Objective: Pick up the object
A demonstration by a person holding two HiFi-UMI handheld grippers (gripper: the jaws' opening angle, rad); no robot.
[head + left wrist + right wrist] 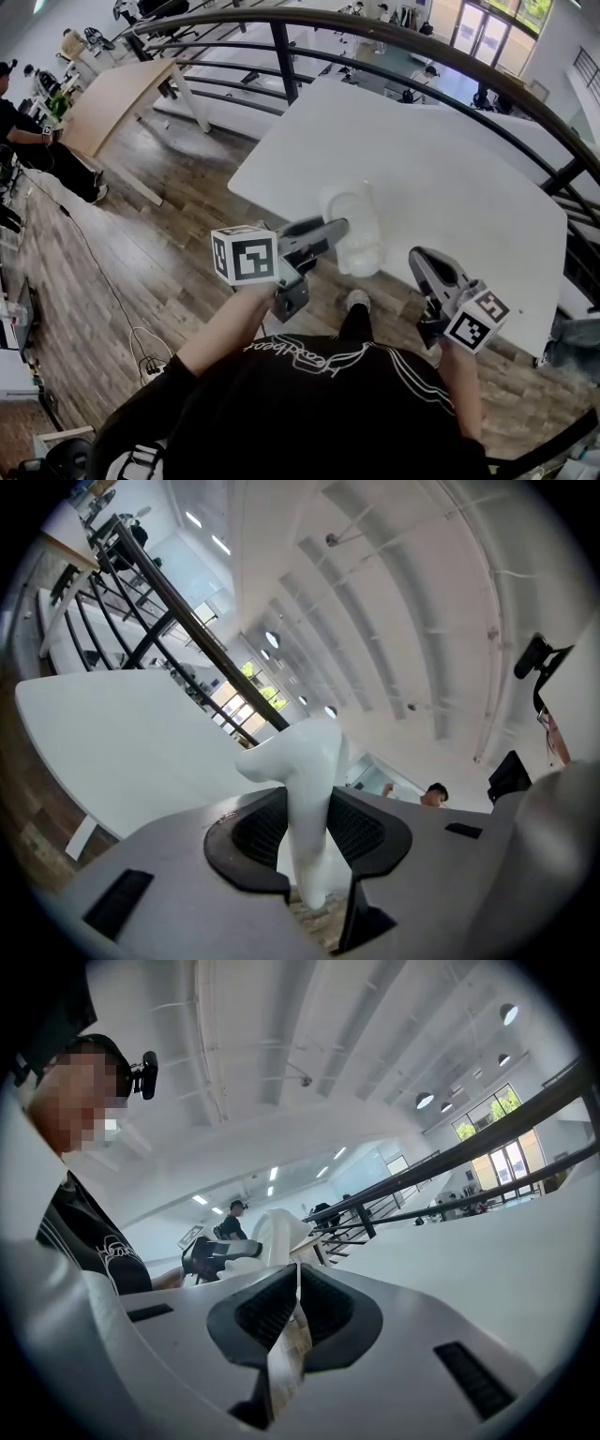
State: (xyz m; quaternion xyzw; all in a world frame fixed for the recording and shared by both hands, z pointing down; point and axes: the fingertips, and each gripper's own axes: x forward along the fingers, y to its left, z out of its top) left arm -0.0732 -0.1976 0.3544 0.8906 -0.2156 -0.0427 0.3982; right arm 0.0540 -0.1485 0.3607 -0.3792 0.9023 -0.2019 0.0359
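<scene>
At the left, the left hand-held gripper (337,229) reaches in over the near edge of the white surface (422,141). Its jaws are clamped on the white object (354,231). In the left gripper view the ribbed pads (258,829) press on both sides of a narrow part of the object (306,780). A broader, rounded end sticks out beyond the jaw tips. Wood floor shows below the object's lower tip, so it seems to be held clear of the surface rather than resting on it.

From the head view the object sits right at the surface's near edge. Its long axis runs roughly away from the person and back, and the left jaws cross that axis from the left side.

To the right of the object, and apart from it, the right hand-held gripper (418,256) hangs just off the same near edge. Its jaws are together with nothing between them, and only a thin slit of floor shows in the right gripper view (294,1309). That view also shows the object (274,1230) ahead of it and to its left.

The left hand is the one on the object. The grasp looks made, so any lift would fall to that hand alone. The smooth, narrow waist could let the object pivot in the pads.
</scene>
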